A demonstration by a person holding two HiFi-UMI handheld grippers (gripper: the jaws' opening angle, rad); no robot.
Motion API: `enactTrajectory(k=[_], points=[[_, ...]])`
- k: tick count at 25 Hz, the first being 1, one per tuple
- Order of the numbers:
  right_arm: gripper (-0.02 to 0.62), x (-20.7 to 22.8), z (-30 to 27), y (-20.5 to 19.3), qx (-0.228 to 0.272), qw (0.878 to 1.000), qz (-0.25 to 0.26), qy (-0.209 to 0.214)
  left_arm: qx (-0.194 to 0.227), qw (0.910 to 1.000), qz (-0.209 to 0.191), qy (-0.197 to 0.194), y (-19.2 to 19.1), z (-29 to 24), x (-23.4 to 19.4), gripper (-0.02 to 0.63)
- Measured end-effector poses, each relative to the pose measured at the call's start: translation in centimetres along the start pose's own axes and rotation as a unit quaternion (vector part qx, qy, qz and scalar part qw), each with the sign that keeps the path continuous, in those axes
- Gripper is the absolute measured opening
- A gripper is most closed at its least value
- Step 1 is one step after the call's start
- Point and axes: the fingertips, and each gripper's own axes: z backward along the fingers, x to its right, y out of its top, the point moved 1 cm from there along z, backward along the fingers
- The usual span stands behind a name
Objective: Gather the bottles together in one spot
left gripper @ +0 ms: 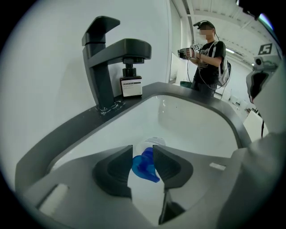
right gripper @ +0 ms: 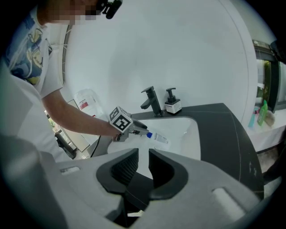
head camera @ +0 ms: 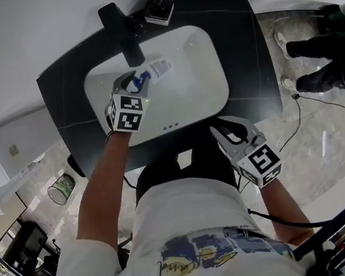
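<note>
A clear bottle [head camera: 159, 68] with a blue cap [head camera: 143, 78] lies tilted in the white sink basin [head camera: 200, 88], below the black faucet [head camera: 123, 32]. My left gripper [head camera: 135, 82] reaches into the basin and is shut on that blue cap [left gripper: 144, 165]; the clear body [left gripper: 153, 143] points away from the jaws. The right gripper view shows the same bottle [right gripper: 161, 138] sticking out from the left gripper [right gripper: 130, 127]. My right gripper [head camera: 231, 133] hovers at the counter's front edge, open, with nothing between its jaws [right gripper: 143, 163].
A black-pump soap dispenser [head camera: 158, 9] stands on the dark counter [head camera: 247, 58] beside the faucet. A green bottle [right gripper: 262, 114] sits on a shelf far right. Someone's black shoes [head camera: 321, 60] are on the floor at right; a bin [head camera: 61, 189] at left.
</note>
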Motion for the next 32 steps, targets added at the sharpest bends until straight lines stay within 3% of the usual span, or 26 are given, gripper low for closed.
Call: enactTrajectory(k=[19, 27, 32], points=[[0.069, 2.0, 1.8, -0.7, -0.003, 1.0, -0.01, -0.012, 0.138, 0.9903, 0.009, -0.014, 8.8, -1.1, 3.6, 0.158], [0.069, 2.8, 2.8, -1.2, -0.004, 1.0, -0.015, -0.015, 0.172, 0.985, 0.016, -0.009, 10.5, -2.2, 5.0, 0.262], [0.069, 3.1, 3.1, -1.5, -0.006, 1.0, -0.017, -0.015, 0.177, 0.9838, 0.026, -0.011, 10.6, -2.4, 4.5, 0.264]])
